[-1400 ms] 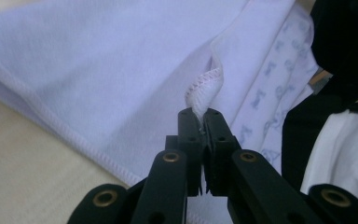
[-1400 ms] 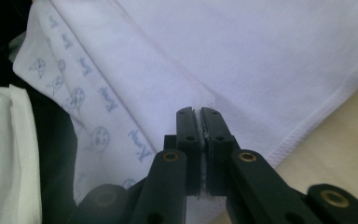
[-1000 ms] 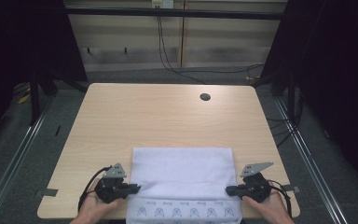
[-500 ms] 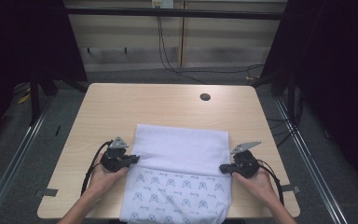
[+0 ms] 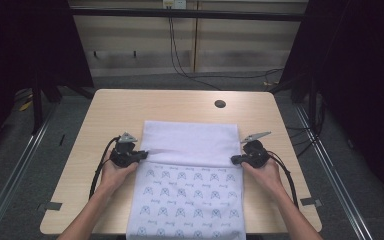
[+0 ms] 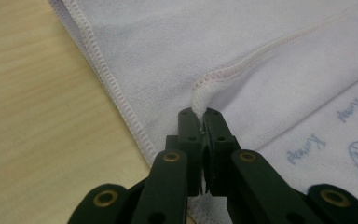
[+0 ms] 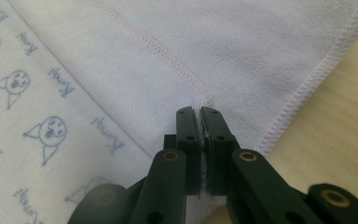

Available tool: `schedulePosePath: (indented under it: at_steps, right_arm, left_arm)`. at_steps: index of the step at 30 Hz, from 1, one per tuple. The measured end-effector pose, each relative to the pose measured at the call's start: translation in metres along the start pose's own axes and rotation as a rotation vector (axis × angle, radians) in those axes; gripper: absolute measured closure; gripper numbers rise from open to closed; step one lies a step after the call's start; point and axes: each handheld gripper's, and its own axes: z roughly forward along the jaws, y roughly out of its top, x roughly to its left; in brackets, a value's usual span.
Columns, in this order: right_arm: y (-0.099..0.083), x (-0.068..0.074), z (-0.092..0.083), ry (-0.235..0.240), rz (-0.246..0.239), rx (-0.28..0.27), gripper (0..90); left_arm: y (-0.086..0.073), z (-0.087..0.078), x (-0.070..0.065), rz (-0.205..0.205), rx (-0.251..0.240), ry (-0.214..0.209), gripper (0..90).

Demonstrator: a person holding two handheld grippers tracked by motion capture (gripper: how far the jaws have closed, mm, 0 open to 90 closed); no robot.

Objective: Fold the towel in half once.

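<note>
- The printed towel [image 5: 190, 175] is spread on the wooden table [image 5: 120, 107].
- Its 9 o'clock hem is pinched by the left gripper [image 5: 141, 154].
- Its 3 o'clock hem is pinched by the right gripper [image 5: 235, 160].

towel [image 5: 192, 170]: white — near part printed with rows of small blue cartoon faces and blue script, far part plain
towel hem: pale pink stitching
table [image 5: 120, 107]: light wood grain
grippers: black, brass-coloured rivets

Towel [image 5: 190, 165] on table [image 5: 130, 107], left gripper [image 5: 141, 155], right gripper [image 5: 236, 160]
</note>
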Motion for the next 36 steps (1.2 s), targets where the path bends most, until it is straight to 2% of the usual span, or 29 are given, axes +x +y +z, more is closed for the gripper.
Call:
schedulePosePath:
  at_steps: [5, 7, 8, 9, 12, 13, 15, 16, 17, 20, 22, 23, 24, 25, 26, 27, 29, 31, 32, 33, 34, 36]
  right_arm:
    - [0.021, -0.019, 0.018, -0.026, 0.043, -0.039, 87.2]
    - [0.024, -0.022, 0.02, -0.029, 0.051, -0.044, 87.1]
    - [0.028, -0.025, 0.023, -0.031, 0.059, -0.048, 87.2]
    - [0.033, -0.03, 0.026, -0.043, 0.08, -0.049, 87.2]
    - [0.039, -0.035, 0.03, -0.06, 0.09, -0.053, 87.2]
    - [0.041, -0.037, 0.032, -0.072, 0.09, -0.058, 87.2]
    - [0.047, -0.036, 0.036, -0.12, 0.086, -0.061, 87.1]
    - [0.05, -0.034, 0.038, -0.151, 0.066, -0.055, 87.1]
    - [0.053, -0.032, 0.04, -0.185, 0.055, -0.047, 87.1]
    - [0.057, -0.038, 0.043, -0.171, 0.084, -0.057, 87.1]
    - [0.059, -0.042, 0.044, -0.165, 0.109, -0.061, 87.1]
    - [0.065, -0.04, 0.045, -0.193, 0.084, -0.025, 87.0]
    - [0.065, -0.04, 0.045, -0.193, 0.084, -0.025, 87.0]
    - [0.069, -0.037, 0.045, -0.212, 0.072, -0.005, 87.0]
    - [0.071, -0.037, 0.045, -0.222, 0.073, -0.015, 87.0]
    - [0.071, -0.039, 0.046, -0.211, 0.088, -0.018, 87.1]
    - [0.07, -0.044, 0.045, -0.181, 0.12, -0.06, 87.3]
    - [0.071, -0.049, 0.037, -0.121, 0.158, -0.141, 87.3]
    - [0.073, -0.05, 0.031, -0.1, 0.168, -0.175, 87.4]
    - [0.076, -0.052, 0.019, -0.056, 0.174, -0.235, 87.4]
    - [0.076, -0.052, 0.019, -0.056, 0.174, -0.235, 87.4]
    - [0.078, -0.052, 0.006, -0.018, 0.169, -0.28, 87.4]
  left_arm:
    - [0.017, 0.013, 0.014, 0.02, 0.022, 0.049, 87.4]
    - [0.02, 0.018, 0.02, 0.002, 0.005, 0.059, 87.4]
    - [0.021, 0.021, 0.022, -0.036, -0.021, 0.053, 87.4]
    - [0.023, 0.023, 0.025, -0.037, -0.027, 0.051, 87.4]
    - [0.027, 0.027, 0.033, -0.029, -0.03, 0.057, 87.4]
    - [0.028, 0.029, 0.035, -0.042, -0.037, 0.058, 87.4]
    - [0.031, 0.034, 0.037, -0.072, -0.056, 0.064, 87.4]
    - [0.033, 0.036, 0.039, -0.094, -0.053, 0.066, 87.3]
    - [0.034, 0.036, 0.04, -0.086, -0.042, 0.07, 87.4]
    - [0.039, 0.037, 0.039, -0.046, -0.02, 0.092, 87.4]
    - [0.042, 0.04, 0.042, -0.054, -0.024, 0.095, 87.4]
    - [0.044, 0.042, 0.046, -0.081, -0.016, 0.088, 87.4]
    - [0.046, 0.044, 0.048, -0.103, -0.02, 0.092, 87.4]
    - [0.047, 0.046, 0.046, -0.108, -0.03, 0.111, 87.3]
    - [0.047, 0.046, 0.045, -0.093, -0.027, 0.118, 87.3]
    - [0.047, 0.046, 0.045, -0.089, -0.026, 0.119, 87.3]
    - [0.046, 0.043, 0.047, -0.129, -0.038, 0.089, 87.5]
    - [0.046, 0.038, 0.048, -0.118, -0.043, 0.069, 87.5]
    - [0.046, 0.035, 0.047, -0.131, -0.059, 0.034, 87.5]
    - [0.047, 0.03, 0.046, -0.126, -0.075, 0.025, 87.5]
    - [0.049, 0.024, 0.045, -0.113, -0.084, 0.022, 87.5]
    - [0.054, 0.007, 0.045, -0.105, -0.13, -0.026, 87.5]
